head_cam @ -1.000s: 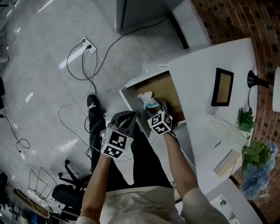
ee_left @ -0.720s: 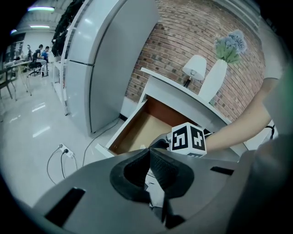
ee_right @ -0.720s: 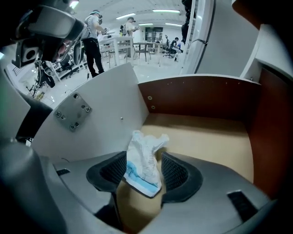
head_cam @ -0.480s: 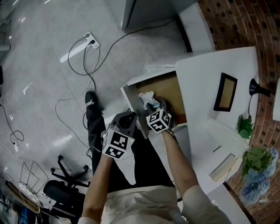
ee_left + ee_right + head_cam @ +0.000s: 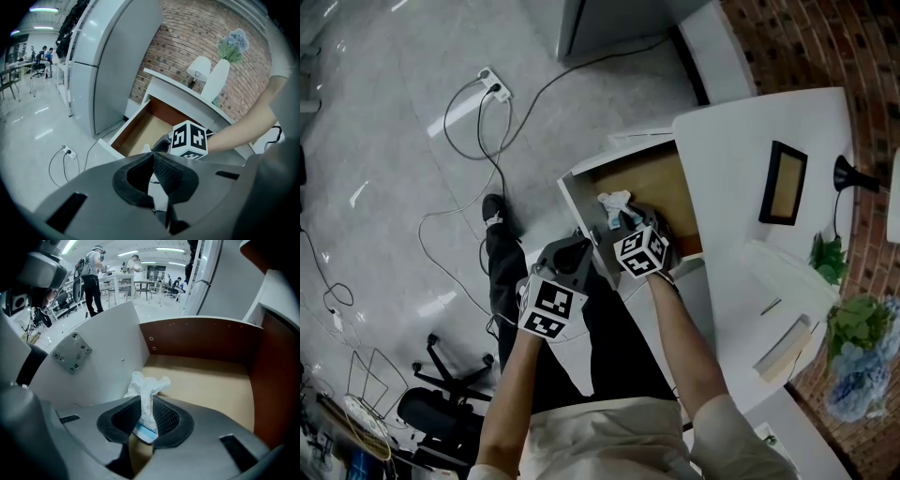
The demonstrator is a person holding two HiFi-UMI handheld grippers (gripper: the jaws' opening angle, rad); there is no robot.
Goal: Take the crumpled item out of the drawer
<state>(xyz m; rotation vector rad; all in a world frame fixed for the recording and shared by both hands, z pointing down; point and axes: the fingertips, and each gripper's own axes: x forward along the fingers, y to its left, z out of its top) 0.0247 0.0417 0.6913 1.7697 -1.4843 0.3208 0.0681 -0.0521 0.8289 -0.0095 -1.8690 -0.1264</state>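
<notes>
A: As you scanned from the left, what came first?

B: A white power strip lay on the grey floor at the far left, with its cables trailing toward the near side. Right of it, the left tongs hovered outside the drawer, near its front corner. Their jaws were pressed together with nothing between them.

A: And the drawer?

B: It stood pulled out from under the white desk and showed a tan bottom. The crumpled item, white paper with a blue band at its near end, stood up inside, just beside the drawer's white panel.

A: Did anything have hold of it?

B: The right tongs reached into the drawer. Their jaws were closing, with the item upright between the mesh pads and both pads pressing its lower part.

A: And further right?

B: A dark picture frame lay on the desk, well apart from the drawer.
</notes>
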